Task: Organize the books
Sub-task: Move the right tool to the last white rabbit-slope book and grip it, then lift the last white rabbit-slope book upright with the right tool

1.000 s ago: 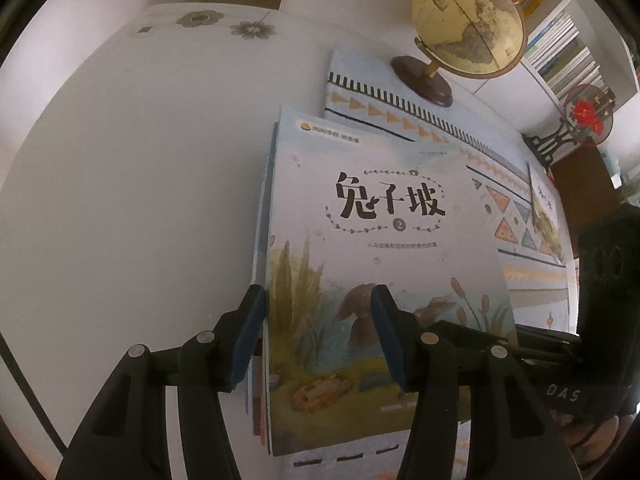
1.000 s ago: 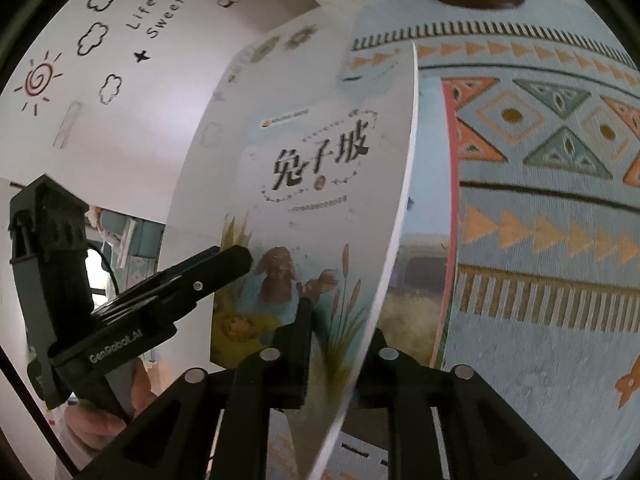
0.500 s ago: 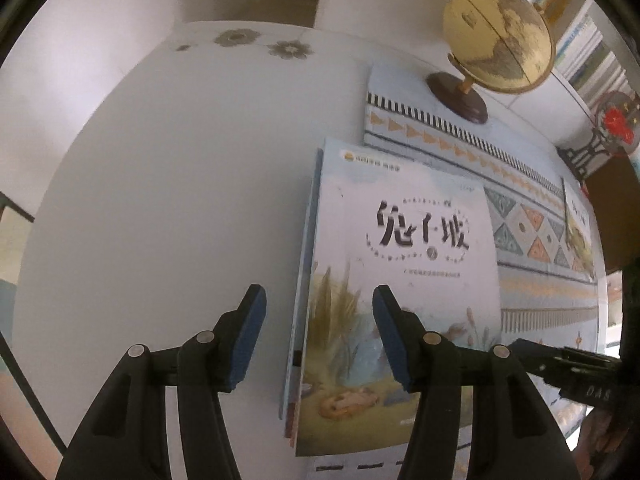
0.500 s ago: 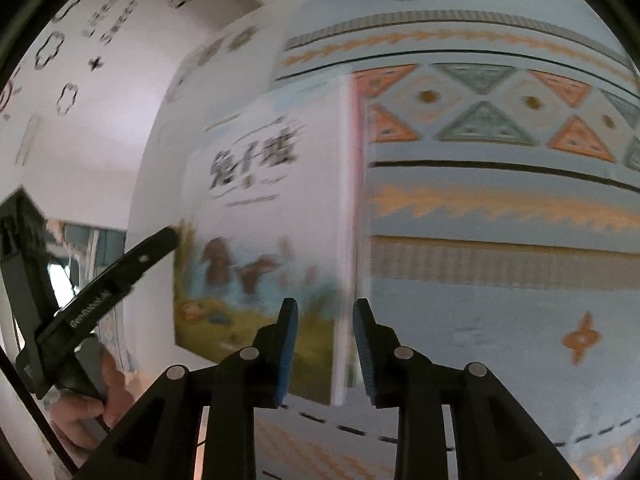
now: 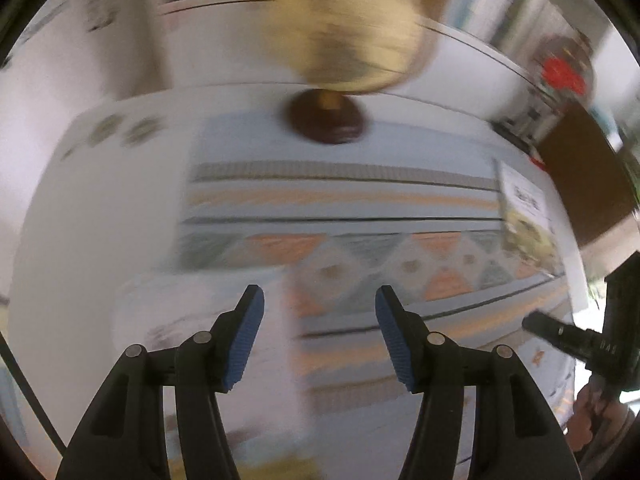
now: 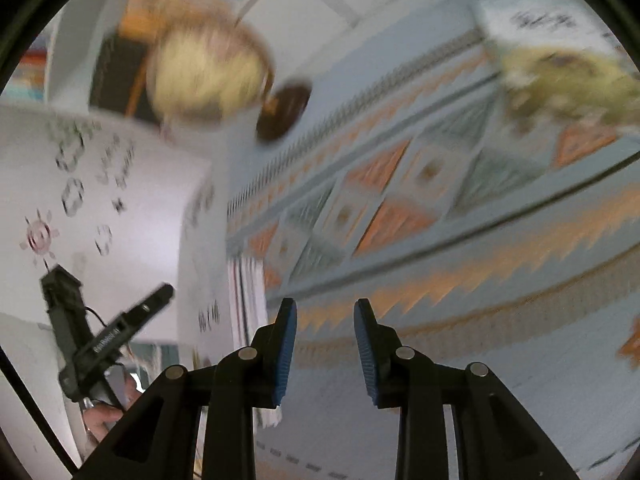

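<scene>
Two blurred views: white table under a patterned mat, globe at its far edge. One book lies on the mat's right end, a stack on the left (titles unreadable). Left gripper empty, jaws opening; right gripper parted, nothing between.

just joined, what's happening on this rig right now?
A person is tidying picture books on a white table with a patterned mat, one handheld tool per hand. Neither tool holds anything: the left tool has its jaws opening over the mat, with nothing between them, and the right tool is open and empty too. A stack of books lies at the mat's left edge, and another book lies at the far right. A globe stands behind the mat. Both views are motion-blurred.
</scene>
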{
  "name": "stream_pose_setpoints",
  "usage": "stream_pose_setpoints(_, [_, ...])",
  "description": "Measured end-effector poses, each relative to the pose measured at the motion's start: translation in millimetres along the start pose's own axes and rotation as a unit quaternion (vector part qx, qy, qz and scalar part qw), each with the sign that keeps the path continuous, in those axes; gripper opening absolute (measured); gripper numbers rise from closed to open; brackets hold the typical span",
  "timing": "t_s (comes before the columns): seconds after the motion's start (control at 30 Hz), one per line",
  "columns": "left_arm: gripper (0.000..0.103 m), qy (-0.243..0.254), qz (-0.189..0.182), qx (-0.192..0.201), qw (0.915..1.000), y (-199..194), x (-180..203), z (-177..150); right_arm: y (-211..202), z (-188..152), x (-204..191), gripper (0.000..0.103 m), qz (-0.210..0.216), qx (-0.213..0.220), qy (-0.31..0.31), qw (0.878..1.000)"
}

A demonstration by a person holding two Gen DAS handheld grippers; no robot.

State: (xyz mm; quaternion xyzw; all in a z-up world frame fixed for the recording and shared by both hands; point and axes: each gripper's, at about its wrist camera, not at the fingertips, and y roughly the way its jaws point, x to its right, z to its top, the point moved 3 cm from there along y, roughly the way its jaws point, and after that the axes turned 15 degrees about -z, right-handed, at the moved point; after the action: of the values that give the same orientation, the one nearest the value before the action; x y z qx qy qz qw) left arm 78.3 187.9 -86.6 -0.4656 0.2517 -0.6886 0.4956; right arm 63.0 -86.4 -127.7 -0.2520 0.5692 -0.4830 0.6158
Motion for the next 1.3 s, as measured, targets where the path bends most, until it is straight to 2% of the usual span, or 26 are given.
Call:
stream_pose_setpoints(0.2, [0.058, 0.067, -0.064, -0.055, 0.9943, 99.0, 115.4, 40.8, -53.9, 55.1, 111.0, 0.029, -0.023, 0.09, 0.068, 0.993])
stream_pose_setpoints(0.4, [0.058, 0.083, -0.121, -0.102, 0.984, 205.7, 203.3, 58.4, -71.2, 107.2, 216.0, 0.03, -0.052, 0.15, 0.142, 0.977])
stream_pose_setpoints(0.5, [0.058, 0.087, -0.127, -0.111, 0.9818, 241.9, 226.7, 60.7, -61.2, 130.5, 246.1, 0.03, -0.062, 0.151, 0.147, 0.976])
stream_pose_setpoints(0.63, [0.058, 0.093, -0.117, -0.125, 0.9809, 274.6, 243.5, 62.1, -44.8, 143.7, 248.7, 0.03, -0.074, 0.145, 0.116, 0.98])
stream_pose_setpoints(0.67, [0.058, 0.089, -0.119, -0.13, 0.9803, 278.4, 243.2, 62.2, -37.6, 147.6, 244.8, 0.03, -0.079, 0.14, 0.104, 0.982])
stream_pose_setpoints(0.7, [0.064, 0.091, -0.121, -0.124, 0.9807, 278.9, 246.4, 61.5, -31.9, 150.2, 242.5, 0.03, -0.086, 0.133, 0.096, 0.983])
stream_pose_setpoints(0.73, [0.065, 0.083, -0.122, -0.127, 0.9808, 278.8, 249.6, 61.0, -26.6, 151.1, 242.8, 0.03, -0.093, 0.127, 0.093, 0.983])
stream_pose_setpoints(0.77, [0.066, 0.085, -0.133, -0.138, 0.9777, 280.8, 254.7, 58.3, -23.4, 152.5, 244.3, 0.031, -0.095, 0.127, 0.096, 0.983])
stream_pose_setpoints(0.8, [0.068, 0.094, -0.13, -0.137, 0.9776, 280.8, 257.5, 57.5, -24.8, 152.4, 245.7, 0.039, -0.092, 0.14, 0.105, 0.98])
stream_pose_setpoints(0.87, [0.069, 0.115, -0.118, -0.14, 0.9763, 279.5, 262.7, 53.1, -22.9, 151.1, 249.6, 0.046, -0.073, 0.145, 0.119, 0.98])
stream_pose_setpoints(0.93, [0.069, 0.134, -0.111, -0.147, 0.9737, 275.7, 265.3, 48.0, -22.3, 151.4, 243.8, 0.05, -0.085, 0.144, 0.101, 0.981])
stream_pose_setpoints(1.0, [0.069, 0.128, -0.118, -0.152, 0.9729, 268.6, 260.5, 44.2, -22.0, 152.1, 236.8, 0.052, -0.099, 0.135, 0.072, 0.983])
stream_pose_setpoints(1.13, [0.069, 0.093, -0.147, -0.144, 0.9743, 235.7, 237.8, 29.8, -28.1, 139.1, 229.1, 0.053, -0.039, 0.116, 0.066, 0.99])
stream_pose_setpoints(1.23, [0.069, 0.078, -0.159, -0.14, 0.9742, 203.2, 220.1, 4.3, -32.8, 117.4, 208.2, 0.053, 0.002, 0.099, 0.042, 0.994])
stream_pose_setpoints(1.3, [0.069, 0.061, -0.172, -0.141, 0.973, 184.9, 208.1, -14.6, -32.1, 95.2, 186.9, 0.052, 0.048, 0.079, 0.023, 0.995])
